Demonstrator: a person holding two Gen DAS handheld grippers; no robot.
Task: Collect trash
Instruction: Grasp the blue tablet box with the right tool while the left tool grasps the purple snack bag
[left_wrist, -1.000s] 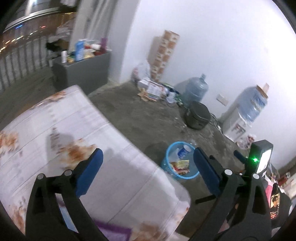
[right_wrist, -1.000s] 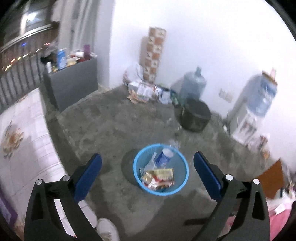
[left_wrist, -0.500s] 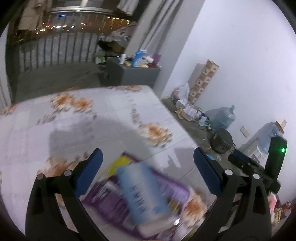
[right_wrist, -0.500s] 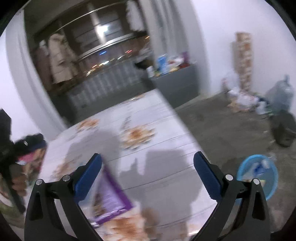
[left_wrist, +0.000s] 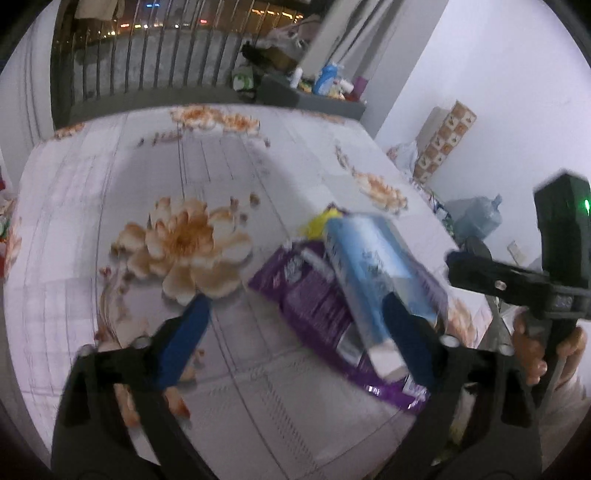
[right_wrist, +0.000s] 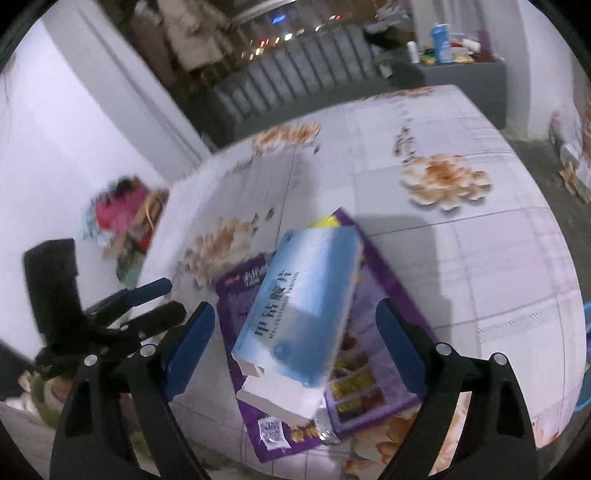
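Note:
A blue and white carton (right_wrist: 303, 306) lies on top of a flat purple wrapper (right_wrist: 373, 369) near the table's front edge. My right gripper (right_wrist: 295, 347) is open, its jaws on either side of the carton, just above it. My left gripper (left_wrist: 295, 339) is open and empty; the carton (left_wrist: 369, 280) and purple wrapper (left_wrist: 310, 302) lie toward its right finger. The right gripper's body (left_wrist: 517, 284) shows at the right of the left wrist view; the left gripper (right_wrist: 147, 306) shows at the left of the right wrist view.
The table (left_wrist: 221, 158) has a white cloth printed with orange flowers. A grey cabinet (right_wrist: 465, 77) with bottles stands behind it by a railing. A water jug (left_wrist: 476, 218) stands on the floor at right. A pile of coloured items (right_wrist: 125, 221) lies at the left.
Both grippers have swung away from the blue trash basket on the floor to the table. They now hang over the carton and purple wrapper, closer than half a second ago.

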